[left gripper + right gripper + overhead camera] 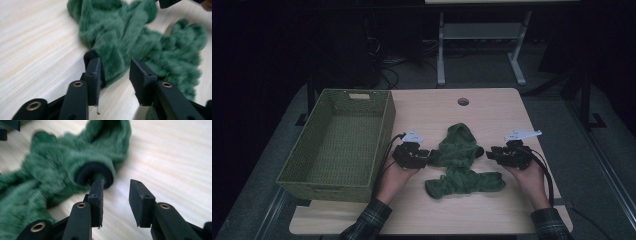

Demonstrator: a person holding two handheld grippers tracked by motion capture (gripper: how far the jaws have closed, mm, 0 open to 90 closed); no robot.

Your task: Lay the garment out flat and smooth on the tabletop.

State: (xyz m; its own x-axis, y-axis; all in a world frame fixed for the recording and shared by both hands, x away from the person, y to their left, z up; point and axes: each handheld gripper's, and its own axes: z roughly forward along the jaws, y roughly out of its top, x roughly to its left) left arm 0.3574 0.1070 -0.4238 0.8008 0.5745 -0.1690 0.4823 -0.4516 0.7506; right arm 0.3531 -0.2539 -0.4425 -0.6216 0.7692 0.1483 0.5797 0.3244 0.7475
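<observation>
1. A green fleece garment [460, 162] is lying crumpled on the light wooden bench [492, 210], around its middle and toward the near edge, with a hood-like part pointing away from the person and a bunched part spreading nearer.
2. A dark-lined cuff [96, 173] of the garment is facing the right hand-held gripper [116, 198] in the right gripper view; the jaws are standing apart just short of it, with bare bench between them and nothing gripped.
3. The left hand-held gripper [116, 75] is sitting at the garment's other side with its jaws parted; a fold of fleece is lying between them, close against one pad and clear of the other, so it is not clamping.
4. In the high view, the left hand-held gripper [412, 155] and the right hand-held gripper [507, 154] are flanking the garment, each in a hand with a plaid sleeve [367, 222] coming in from the near edge.
5. A woven green basket [384, 125] is sitting at the bench's left side, just beside the left hand-held gripper, with nothing lying between it and the garment.
6. A round cable hole [463, 101] is showing near the far edge of the bench, well apart from the garment.
7. Beyond the bench, a white frame [482, 40] is standing on the dark floor.
</observation>
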